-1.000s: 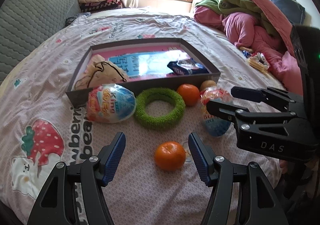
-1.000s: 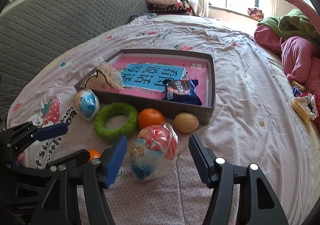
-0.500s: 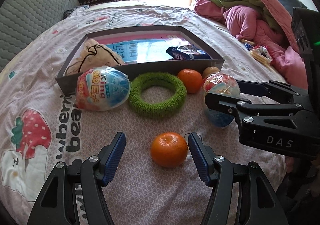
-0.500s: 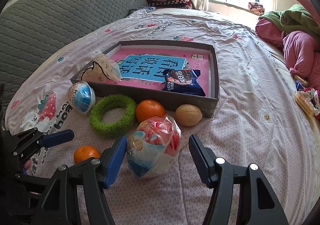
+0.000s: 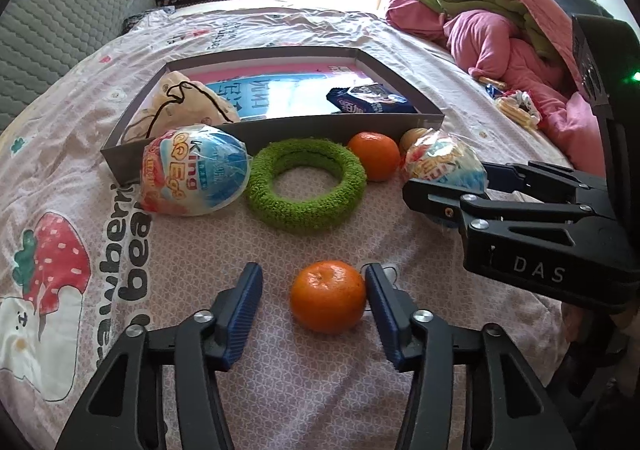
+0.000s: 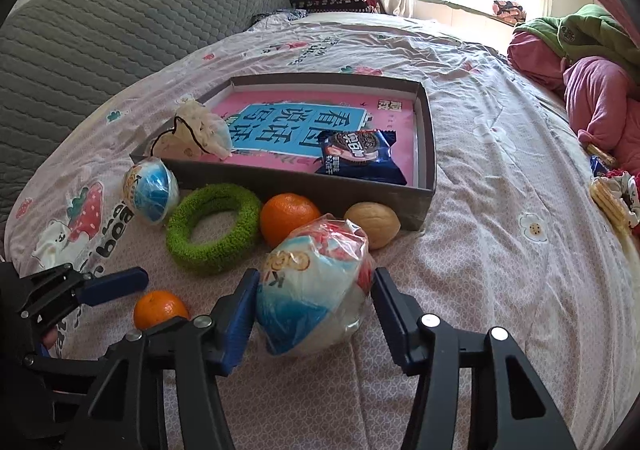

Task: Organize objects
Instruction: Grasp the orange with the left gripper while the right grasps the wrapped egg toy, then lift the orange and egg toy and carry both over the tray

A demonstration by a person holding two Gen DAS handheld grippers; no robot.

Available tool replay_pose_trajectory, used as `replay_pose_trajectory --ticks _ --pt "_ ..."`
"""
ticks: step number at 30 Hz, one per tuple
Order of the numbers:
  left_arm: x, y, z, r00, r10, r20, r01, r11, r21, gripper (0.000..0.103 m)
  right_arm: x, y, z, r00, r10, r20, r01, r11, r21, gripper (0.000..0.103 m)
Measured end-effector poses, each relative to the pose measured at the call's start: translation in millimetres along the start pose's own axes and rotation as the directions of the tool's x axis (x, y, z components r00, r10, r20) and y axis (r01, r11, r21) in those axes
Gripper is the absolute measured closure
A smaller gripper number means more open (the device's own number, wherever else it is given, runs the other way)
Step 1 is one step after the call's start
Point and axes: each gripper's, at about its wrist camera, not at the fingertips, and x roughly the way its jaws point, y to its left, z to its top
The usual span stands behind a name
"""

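My left gripper is open around a small orange on the bedspread; its right pad touches the fruit. My right gripper is open around a wrapped toy egg, close on both sides. That egg also shows in the left wrist view. A grey box holds a cloth pouch and a blue cookie packet. Before the box lie a second egg, a green ring, another orange and a walnut.
A pile of pink and green bedding lies at the right. A grey padded headboard stands at the left. Small snack packets lie near the right edge of the bed.
Both grippers have moved forward and lower. The small orange now sits between the left fingers, and the wrapped egg sits between the right fingers.
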Motion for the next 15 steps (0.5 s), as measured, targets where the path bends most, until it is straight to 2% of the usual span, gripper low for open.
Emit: replay_pose_trajectory --ticks 3,15 --pt "-0.4 -2.2 -0.5 1.0 -0.022 -0.003 0.022 1.0 0.007 0.064 -2.1 -0.4 0.6 1.0 0.002 0.012 -0.002 1.0 -0.001 0.047" --pt "-7.0 5.5 1.5 1.0 -0.008 0.017 0.008 1.0 -0.018 0.065 -10.0 -3.2 4.2 0.999 0.022 0.05 -0.023 1.0 0.015 0.047"
